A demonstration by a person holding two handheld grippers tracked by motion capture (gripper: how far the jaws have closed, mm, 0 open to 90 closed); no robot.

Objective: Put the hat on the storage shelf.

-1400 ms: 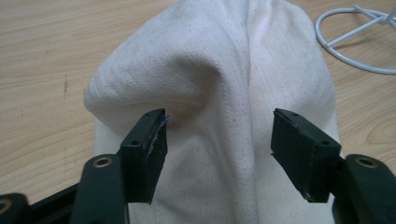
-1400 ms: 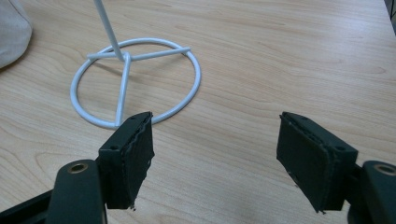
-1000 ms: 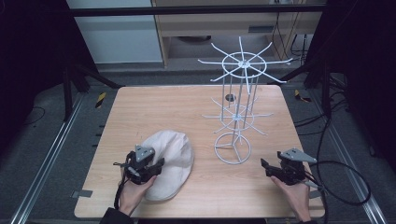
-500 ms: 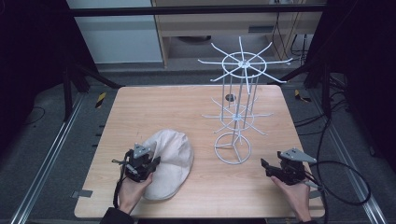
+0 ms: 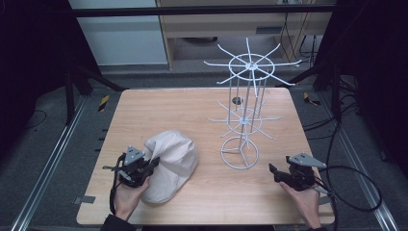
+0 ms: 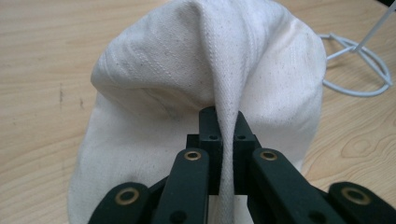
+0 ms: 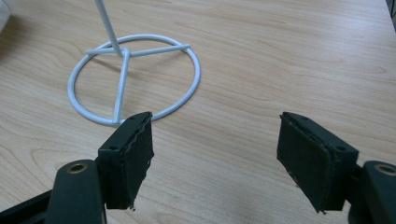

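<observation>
Cap point(image 6: 205, 60) fold pinched in left tongs point(image 6: 223, 135).

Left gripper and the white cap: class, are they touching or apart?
Touching. The left gripper view shows the left gripper with its jaws closed on a raised fold of the white cap, cloth pinched between them.
</observation>
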